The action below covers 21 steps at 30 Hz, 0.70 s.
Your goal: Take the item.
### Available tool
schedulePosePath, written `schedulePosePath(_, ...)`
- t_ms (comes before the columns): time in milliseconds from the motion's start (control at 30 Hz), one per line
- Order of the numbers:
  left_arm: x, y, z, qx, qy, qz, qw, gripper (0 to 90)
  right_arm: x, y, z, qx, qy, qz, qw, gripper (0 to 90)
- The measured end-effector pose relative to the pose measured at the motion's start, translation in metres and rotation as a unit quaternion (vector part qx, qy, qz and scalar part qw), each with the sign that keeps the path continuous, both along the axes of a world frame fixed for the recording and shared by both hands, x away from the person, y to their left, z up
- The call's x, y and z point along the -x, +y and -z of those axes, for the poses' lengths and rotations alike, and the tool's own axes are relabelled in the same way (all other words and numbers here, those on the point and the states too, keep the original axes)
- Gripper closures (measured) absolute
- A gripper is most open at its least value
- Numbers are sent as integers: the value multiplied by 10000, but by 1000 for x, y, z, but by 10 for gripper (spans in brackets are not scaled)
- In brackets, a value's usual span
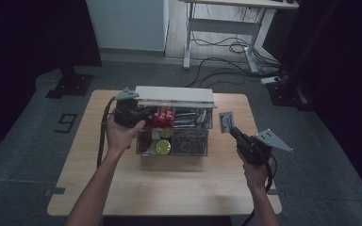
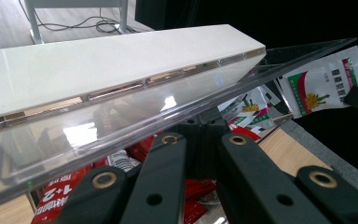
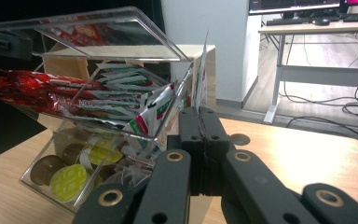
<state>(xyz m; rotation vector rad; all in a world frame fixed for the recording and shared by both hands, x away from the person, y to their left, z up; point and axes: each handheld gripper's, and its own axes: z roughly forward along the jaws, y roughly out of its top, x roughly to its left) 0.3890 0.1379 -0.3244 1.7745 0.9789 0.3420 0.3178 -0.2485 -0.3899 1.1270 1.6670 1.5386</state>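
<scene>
Over the table [image 1: 122,188], right hand [image 1: 254,172] lifts a sachet [image 1: 226,122].

Black gripper [image 1: 131,113] bodies, grey three-cornered plates, trailing cables

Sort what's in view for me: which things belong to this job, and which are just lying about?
In the job:
clear plastic organiser box
its raised clear lid
pale flat sachet, pinched in the right gripper fingers
left gripper, at the lid

Lying about:
long white block behind the box
white-legged desk
black floor cables
</scene>
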Motion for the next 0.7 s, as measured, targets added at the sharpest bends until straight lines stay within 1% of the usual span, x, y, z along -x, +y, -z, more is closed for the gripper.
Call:
schedulePosePath(100, 0, 0, 0, -7, -3, -2, 10000, 900, -1, -1, 3, -33, 33, 5, 10000, 890)
schedulePosePath(233, 0, 0, 0, -3, -1, -6, 10000, 900, -1, 0, 7, 21, 61, 32, 10000, 890)
schedulePosePath(300, 0, 0, 0, -4, 2, -2, 10000, 900, -2, -1, 9, 10, 91, 30, 10000, 890)
schedulePosePath(567, 0, 1, 0, -3, 5, -4, 10000, 900, -6, -2, 21, -11, 264, 25, 9996, 890)
schedulePosePath(700, 0, 0, 0, -10, 4, -7, 10000, 900, -9, -4, 30, -26, 381, 33, 9993, 890)
